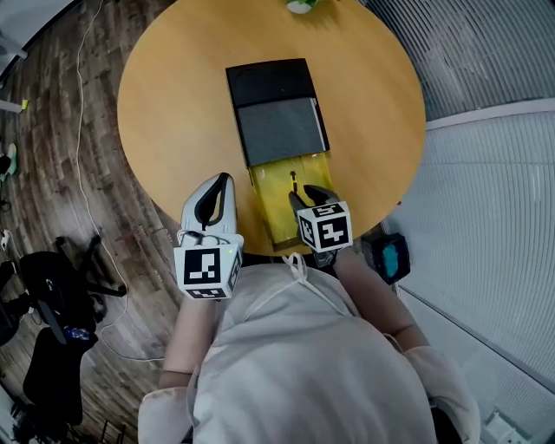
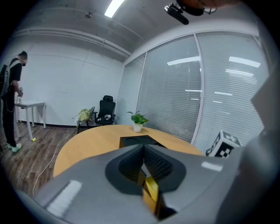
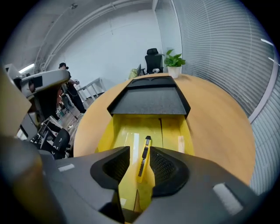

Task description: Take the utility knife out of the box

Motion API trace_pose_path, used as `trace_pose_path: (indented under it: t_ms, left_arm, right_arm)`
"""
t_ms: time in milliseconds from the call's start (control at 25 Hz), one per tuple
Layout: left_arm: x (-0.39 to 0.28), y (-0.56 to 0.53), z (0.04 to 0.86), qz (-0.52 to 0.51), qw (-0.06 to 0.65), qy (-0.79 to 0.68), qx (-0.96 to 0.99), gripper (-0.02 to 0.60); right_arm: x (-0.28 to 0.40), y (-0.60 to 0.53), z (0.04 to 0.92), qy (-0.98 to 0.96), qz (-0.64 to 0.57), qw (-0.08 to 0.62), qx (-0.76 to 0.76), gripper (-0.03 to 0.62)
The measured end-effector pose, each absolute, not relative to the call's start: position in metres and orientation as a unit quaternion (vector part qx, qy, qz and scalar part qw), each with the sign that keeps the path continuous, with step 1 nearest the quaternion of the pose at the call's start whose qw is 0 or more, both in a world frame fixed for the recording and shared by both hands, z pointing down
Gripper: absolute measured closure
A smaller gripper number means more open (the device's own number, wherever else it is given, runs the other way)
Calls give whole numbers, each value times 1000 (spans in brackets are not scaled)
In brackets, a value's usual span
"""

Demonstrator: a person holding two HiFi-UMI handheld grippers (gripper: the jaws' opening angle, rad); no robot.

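office, glass wall with blinds (image 2: pixel 175 87), swivel chair (image 2: pixel 106 112), round wooden table (image 1: pixel 173 104)

A box (image 1: pixel 270 198) lies on the round tabletop (image 1: pixel 173 104), running from the middle to the near edge. Its cover (image 1: pixel 282 130) lies over the far part, and the utility knife (image 3: pixel 143 159) lies lengthwise in the uncovered near part. A potted plant (image 1: pixel 301 5) stands at the far edge. The left hand-held gripper (image 1: pixel 227 178) is at the near edge, just left of the box; the right hand-held gripper (image 1: pixel 308 196) is over the box's near end, with the knife between its jaws.
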State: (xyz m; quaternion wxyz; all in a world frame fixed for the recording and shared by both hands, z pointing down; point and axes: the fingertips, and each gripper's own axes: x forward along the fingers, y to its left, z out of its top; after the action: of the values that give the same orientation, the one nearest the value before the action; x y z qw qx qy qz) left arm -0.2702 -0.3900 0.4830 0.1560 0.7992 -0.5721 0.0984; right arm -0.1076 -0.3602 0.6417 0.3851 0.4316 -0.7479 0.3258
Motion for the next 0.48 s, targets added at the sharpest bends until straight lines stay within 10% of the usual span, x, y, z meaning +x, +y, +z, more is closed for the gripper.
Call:
trace_pose_path:
  t_ms: [480]
  left_arm:
    - [-289, -396, 501, 111, 159, -576, 794, 575]
  right_arm:
    - [-105, -369, 687, -702, 334, 447, 443, 525]
